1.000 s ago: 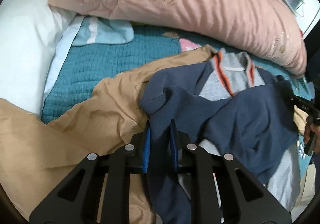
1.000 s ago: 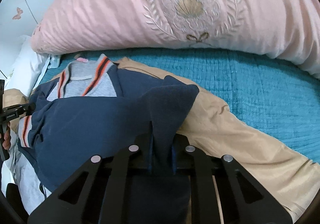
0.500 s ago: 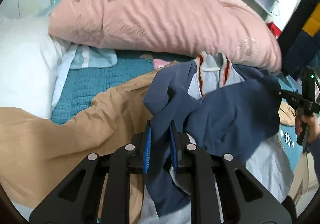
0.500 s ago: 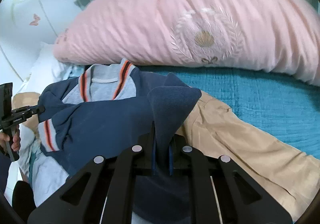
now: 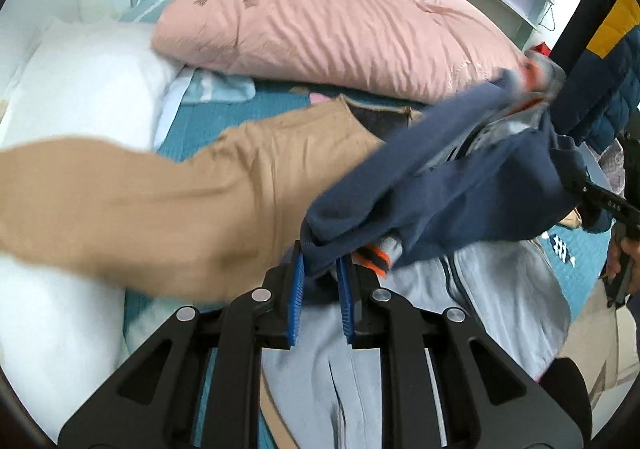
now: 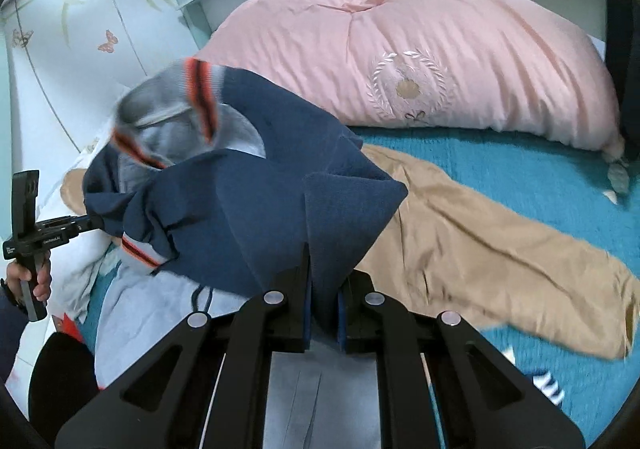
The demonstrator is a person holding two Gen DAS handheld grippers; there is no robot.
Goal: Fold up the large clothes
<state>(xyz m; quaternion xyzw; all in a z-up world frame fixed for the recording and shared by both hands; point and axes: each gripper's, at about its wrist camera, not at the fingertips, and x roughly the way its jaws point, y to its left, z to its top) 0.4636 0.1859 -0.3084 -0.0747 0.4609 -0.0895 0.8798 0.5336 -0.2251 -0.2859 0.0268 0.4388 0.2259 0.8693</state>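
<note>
A navy and grey sweatshirt (image 5: 460, 189) with orange-striped collar and cuffs hangs lifted between my two grippers, off the bed. My left gripper (image 5: 320, 273) is shut on one navy edge of it, blue pads pinching the cloth. In the right wrist view the same sweatshirt (image 6: 240, 209) drapes forward, and my right gripper (image 6: 323, 281) is shut on a navy fold. Each view also shows the other gripper at its edge, held by a hand: the right gripper (image 5: 592, 189) and the left gripper (image 6: 80, 227). Tan trousers (image 5: 180, 201) lie spread on the teal bedspread (image 6: 520, 169).
A large pink duvet (image 6: 400, 69) is heaped along the headboard. A white pillow (image 5: 80, 89) lies at the left. A pale grey garment (image 5: 500, 309) lies beneath the sweatshirt. A navy and yellow quilted jacket (image 5: 600, 49) hangs at the right.
Both grippers have risen and pulled back with the sweatshirt, which has come up off the tan trousers. More of the headboard and wall shows now.
</note>
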